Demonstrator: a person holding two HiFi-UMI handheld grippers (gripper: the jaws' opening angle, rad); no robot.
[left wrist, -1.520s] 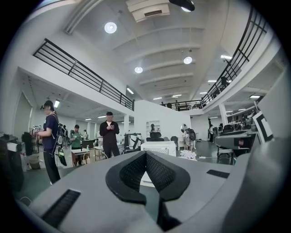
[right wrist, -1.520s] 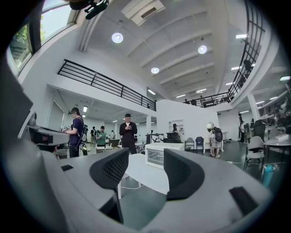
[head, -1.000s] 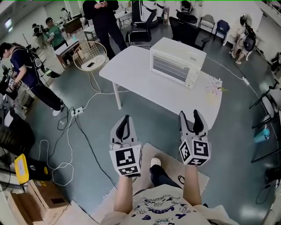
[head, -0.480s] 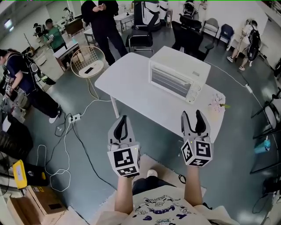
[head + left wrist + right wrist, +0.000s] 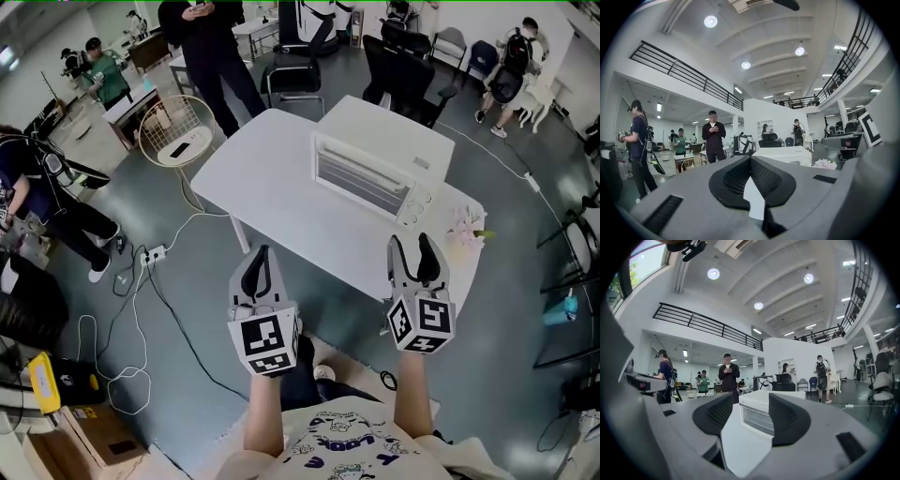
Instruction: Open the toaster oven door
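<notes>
white metal, the toaster oven (image 5: 380,159) sits on the far right part of a white table (image 5: 272,187). its glass door is shut flat against the front and turned toward the person holding the grippers. its knobs run down the right end of that front. just right of it on the tabletop lies a small bunch of pale flowers (image 5: 464,228), apart from the oven.

both grippers hang in the air at the table's near side, well apart from the oven and touching nothing. the left gripper (image 5: 260,255) is over the grey floor just off the near edge. the left gripper view shows its jaws pressed together at the tips with nothing caught between them. the right gripper (image 5: 416,244) has its tips over the table's near edge. its jaws stand apart, and the right gripper view shows only bare tabletop and the oven front in the gap, nothing gripped.

a round wire side table (image 5: 183,131) stands left of the table, and a black office chair (image 5: 291,70) stands beyond the far edge. a person in dark clothes (image 5: 211,47) stands near that chair. a white power strip (image 5: 155,253) lies on the floor with its cable trailing.
</notes>
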